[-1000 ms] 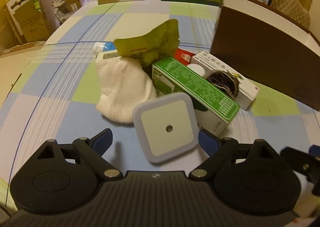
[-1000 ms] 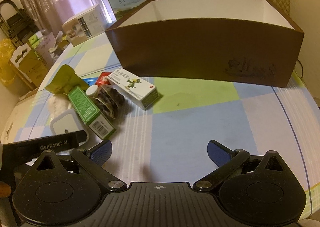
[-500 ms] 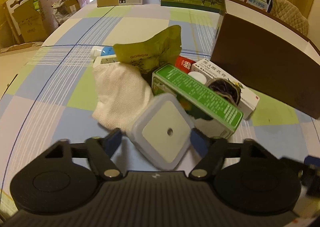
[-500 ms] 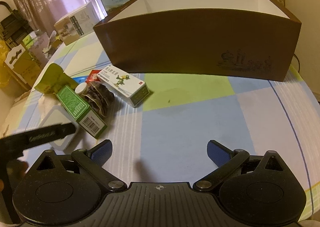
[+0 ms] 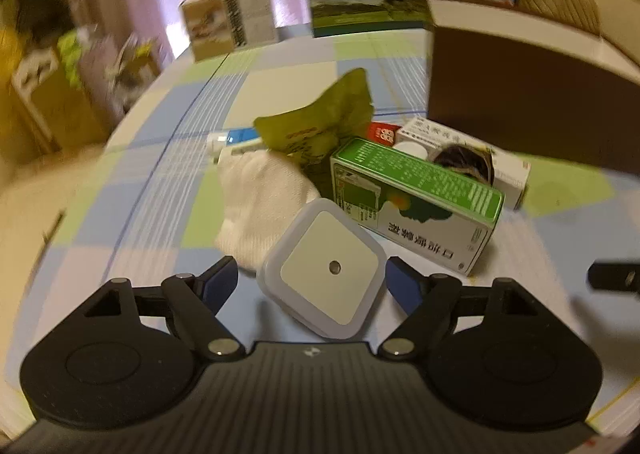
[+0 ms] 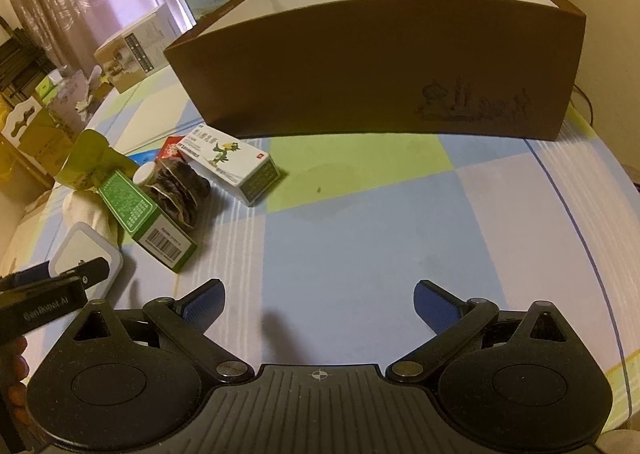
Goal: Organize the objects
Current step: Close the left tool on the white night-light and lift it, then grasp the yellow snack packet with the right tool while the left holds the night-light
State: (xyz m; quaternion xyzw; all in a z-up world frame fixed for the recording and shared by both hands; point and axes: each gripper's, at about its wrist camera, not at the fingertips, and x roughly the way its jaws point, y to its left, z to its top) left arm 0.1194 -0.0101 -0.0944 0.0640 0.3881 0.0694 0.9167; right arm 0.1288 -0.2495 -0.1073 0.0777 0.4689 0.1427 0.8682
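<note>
My left gripper straddles the square white night light. Its blue fingers stand apart on either side; the right one sits at the light's corner, though I cannot tell if it touches, and the left one is clear. The light lies tilted on the checked tablecloth, just near of the green box and beside the white cloth. My right gripper hangs wide open over bare cloth, holding nothing. The big brown box stands at the far side, and the small pile with the white medicine box lies to the left.
</note>
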